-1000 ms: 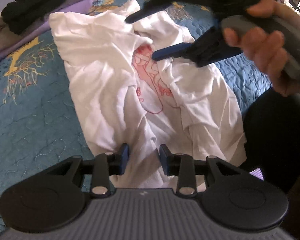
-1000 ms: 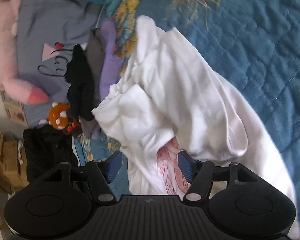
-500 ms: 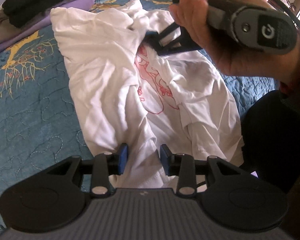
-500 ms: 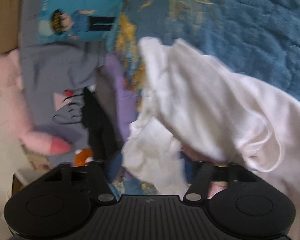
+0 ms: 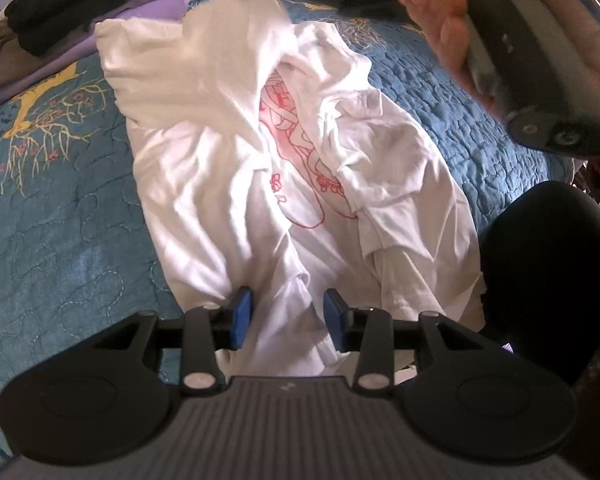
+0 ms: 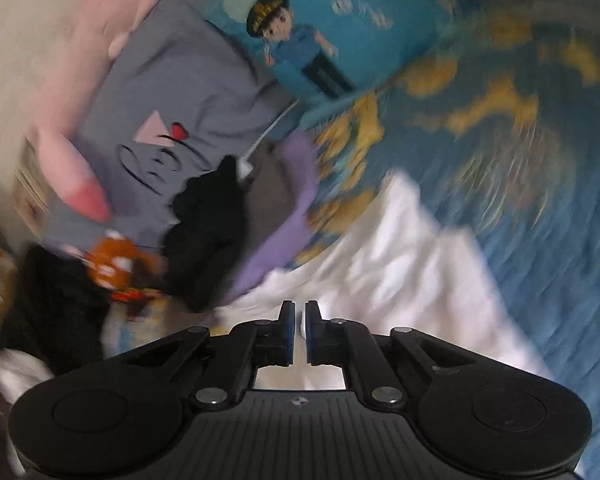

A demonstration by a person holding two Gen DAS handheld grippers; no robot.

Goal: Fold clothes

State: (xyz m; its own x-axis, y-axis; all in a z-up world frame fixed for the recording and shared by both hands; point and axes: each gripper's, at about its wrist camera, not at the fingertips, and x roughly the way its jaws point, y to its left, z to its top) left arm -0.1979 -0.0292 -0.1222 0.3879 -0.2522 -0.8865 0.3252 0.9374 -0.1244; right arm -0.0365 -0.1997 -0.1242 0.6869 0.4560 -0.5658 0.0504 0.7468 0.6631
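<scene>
A crumpled white T-shirt with a red print lies on the blue quilt. My left gripper hangs over the shirt's near hem. Its jaws are opening, and a loose ridge of cloth runs between the blue pads without being pinched. In the right wrist view my right gripper is shut on a thin fold of the T-shirt. In the left wrist view a hand holds that tool at the upper right, and the shirt's far part is drawn up toward it, blurred.
A pile of folded purple, grey and black clothes sits at the far left of the bed. Behind it are a grey pillow, a blue cartoon pillow and a pink plush. A person's dark-clad leg is at the right.
The right gripper closed on a fold of the shirt, rolled and rose, pulling the far cloth upward. The left gripper stayed put and its pads spread slightly.
</scene>
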